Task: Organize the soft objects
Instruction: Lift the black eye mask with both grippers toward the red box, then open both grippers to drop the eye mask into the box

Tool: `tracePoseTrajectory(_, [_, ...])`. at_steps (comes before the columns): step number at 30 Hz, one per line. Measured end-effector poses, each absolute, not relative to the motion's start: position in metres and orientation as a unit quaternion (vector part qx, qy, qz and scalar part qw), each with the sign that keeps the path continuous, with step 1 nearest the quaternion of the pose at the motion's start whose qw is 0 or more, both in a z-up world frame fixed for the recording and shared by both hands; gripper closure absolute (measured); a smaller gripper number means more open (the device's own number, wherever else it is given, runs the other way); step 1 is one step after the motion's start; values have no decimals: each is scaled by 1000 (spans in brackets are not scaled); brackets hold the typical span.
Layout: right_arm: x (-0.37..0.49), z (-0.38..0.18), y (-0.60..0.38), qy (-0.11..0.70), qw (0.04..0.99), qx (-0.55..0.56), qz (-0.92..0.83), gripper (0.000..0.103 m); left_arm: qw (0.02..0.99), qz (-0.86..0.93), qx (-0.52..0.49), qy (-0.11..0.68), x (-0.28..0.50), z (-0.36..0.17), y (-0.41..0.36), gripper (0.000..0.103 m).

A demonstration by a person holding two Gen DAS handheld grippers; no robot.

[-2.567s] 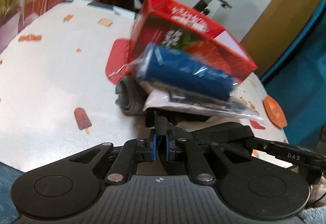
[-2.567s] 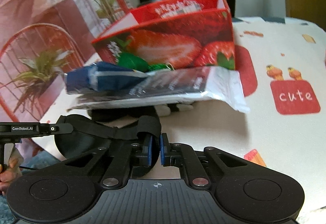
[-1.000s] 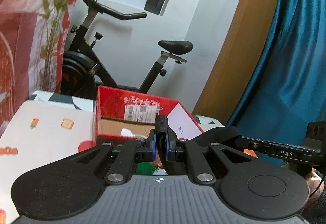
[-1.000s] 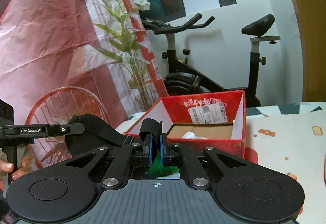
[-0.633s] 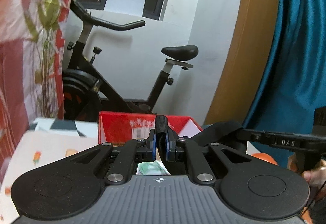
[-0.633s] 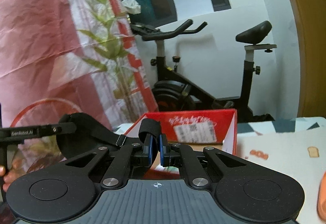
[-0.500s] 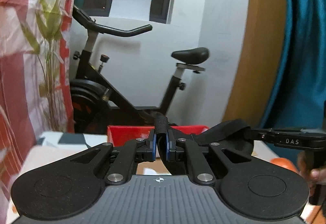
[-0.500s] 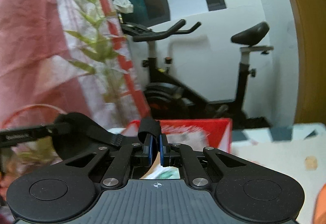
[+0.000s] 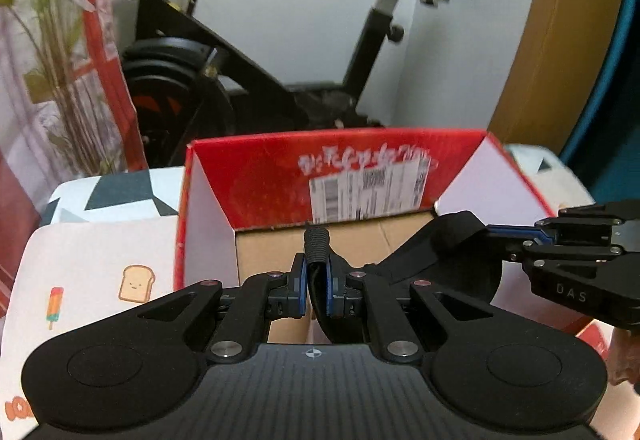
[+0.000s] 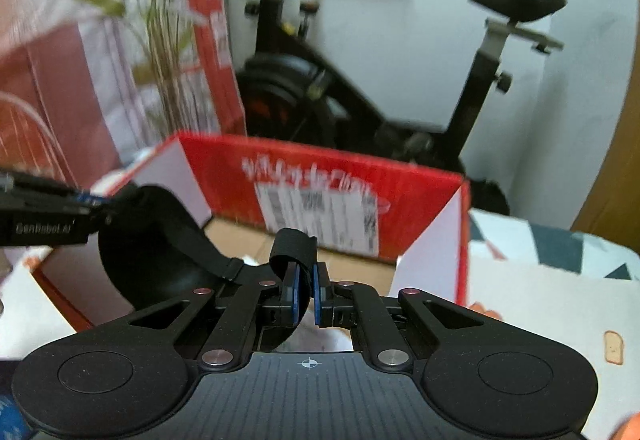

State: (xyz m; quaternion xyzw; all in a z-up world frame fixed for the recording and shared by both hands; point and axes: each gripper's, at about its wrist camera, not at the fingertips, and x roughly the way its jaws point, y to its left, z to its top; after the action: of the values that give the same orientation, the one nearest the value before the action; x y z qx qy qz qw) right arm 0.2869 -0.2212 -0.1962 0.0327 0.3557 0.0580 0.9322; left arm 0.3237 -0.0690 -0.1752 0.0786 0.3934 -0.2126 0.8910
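A black soft strap-like item point(image 9: 448, 240) hangs between both grippers over the open red strawberry box point(image 9: 256, 175). My left gripper point(image 9: 316, 280) is shut on one end of it. My right gripper point(image 10: 305, 292) is shut on the other end, a folded strap tab point(image 10: 292, 244). In the right wrist view the black item point(image 10: 160, 240) sags over the box point(image 10: 424, 183), whose brown floor point(image 10: 240, 236) shows. The right gripper shows in the left wrist view point(image 9: 560, 244) at the right, level with the box rim.
The box stands on a white patterned tablecloth point(image 9: 100, 268). An exercise bike point(image 9: 248, 67) stands behind the table against a white wall. A plant-print red curtain point(image 10: 80, 59) hangs at the left. A teal curtain point(image 9: 624, 79) hangs at the right.
Both grippers have moved forward and tipped down toward the box, carrying the black item. The box opening now fills the middle of both views and its floor shows.
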Motion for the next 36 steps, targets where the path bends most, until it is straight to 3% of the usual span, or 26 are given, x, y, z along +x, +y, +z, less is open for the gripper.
tracePoseTrajectory(16, [304, -223, -219, 420, 906, 26, 54, 96, 866, -220, 126, 430, 336, -196, -78, 90])
tracePoseTrajectory(18, [305, -223, -219, 424, 905, 21, 44, 95, 868, -223, 123, 425, 335, -194, -78, 80])
tracePoseTrajectory(20, [304, -224, -217, 427, 903, 10, 31, 91, 871, -232, 112, 417, 333, -189, -76, 41])
tracePoseTrajectory(21, [304, -225, -216, 429, 903, 6, 25, 90, 875, -234, 109, 409, 331, -186, -75, 35])
tracePoseTrajectory(27, [291, -216, -220, 404, 915, 20, 16, 61, 888, -256, 64, 376, 311, -165, -61, 20])
tracePoseTrajectory(29, [282, -210, -225, 390, 920, 38, 15, 46, 894, -258, 50, 363, 301, -159, -55, 12])
tracePoseTrajectory(33, [258, -196, -231, 359, 931, 62, 10, 26, 902, -259, 30, 345, 277, -148, -39, 7])
tracePoseTrajectory(35, [245, -191, -232, 349, 934, 74, 4, 6, 903, -263, 16, 340, 265, -144, -29, 5])
tracePoseTrajectory(36, [238, -189, -233, 343, 936, 80, -2, 3, 903, -265, 8, 339, 259, -143, -23, 5])
